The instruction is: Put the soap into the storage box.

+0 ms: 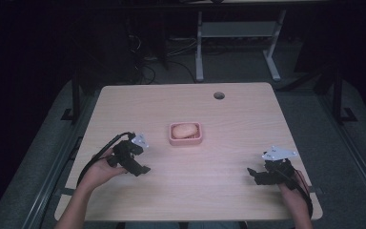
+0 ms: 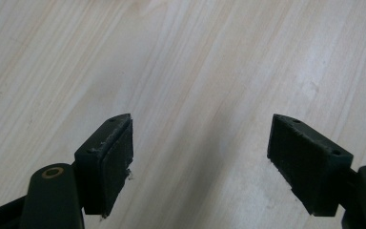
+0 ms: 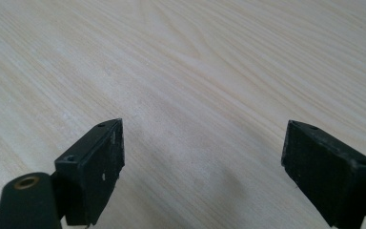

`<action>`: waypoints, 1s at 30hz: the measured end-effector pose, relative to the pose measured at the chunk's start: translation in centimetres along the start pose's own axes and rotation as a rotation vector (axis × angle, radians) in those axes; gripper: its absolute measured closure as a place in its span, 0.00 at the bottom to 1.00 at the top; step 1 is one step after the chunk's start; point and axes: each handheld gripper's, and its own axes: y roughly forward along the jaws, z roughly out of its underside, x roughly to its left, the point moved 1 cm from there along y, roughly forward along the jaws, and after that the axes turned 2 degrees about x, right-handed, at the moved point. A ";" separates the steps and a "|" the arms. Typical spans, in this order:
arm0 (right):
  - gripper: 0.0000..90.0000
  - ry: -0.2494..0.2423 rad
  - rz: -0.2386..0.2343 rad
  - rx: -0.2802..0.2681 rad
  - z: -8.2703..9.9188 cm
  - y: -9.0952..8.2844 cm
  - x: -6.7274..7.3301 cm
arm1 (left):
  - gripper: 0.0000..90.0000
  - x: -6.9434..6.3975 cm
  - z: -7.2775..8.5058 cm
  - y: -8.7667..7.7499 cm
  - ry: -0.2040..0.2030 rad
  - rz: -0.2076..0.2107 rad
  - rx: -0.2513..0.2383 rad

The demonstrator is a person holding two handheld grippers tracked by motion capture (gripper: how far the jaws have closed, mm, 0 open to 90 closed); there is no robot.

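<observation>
A pink dish [image 1: 186,140] stands near the middle of the wooden table [image 1: 228,114], and a pale oval bar like soap [image 1: 186,130] lies in it. My left gripper [image 1: 143,170] rests low over the table to the dish's left and nearer me, held in a hand. In the left gripper view my left gripper [image 2: 201,143] is open over bare wood. My right gripper [image 1: 252,174] sits at the front right of the table, pointing left. It too is open [image 3: 204,152], with nothing between its pads.
A round cable hole [image 1: 218,95] sits near the table's far edge. Beyond the table are white desk legs [image 1: 199,47] and cables on a dark floor. Bare wood lies between the two grippers.
</observation>
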 end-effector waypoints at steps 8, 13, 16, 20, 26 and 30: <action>0.15 0.002 -0.003 -0.002 0.0 0.1 0.0 | 0.26 -0.3 1.3 -0.1 -0.007 -0.006 -0.004; 0.15 0.004 -0.001 -0.001 0.0 0.1 0.0 | 0.26 -0.6 2.1 -0.1 -0.015 -0.009 -0.009; 0.15 0.006 -0.001 -0.001 0.1 0.0 0.0 | 0.26 -0.7 2.7 0.0 -0.023 -0.007 -0.008; 0.15 0.006 0.000 0.000 0.1 0.1 0.0 | 0.26 -0.8 3.2 0.0 -0.027 -0.008 -0.011; 0.15 0.008 -0.003 0.007 0.1 0.1 0.1 | 0.26 -1.2 4.1 -0.2 -0.040 -0.014 -0.033; 0.15 -0.002 -0.004 0.008 0.0 0.2 0.2 | 0.26 -1.5 4.9 -0.2 -0.051 -0.016 -0.052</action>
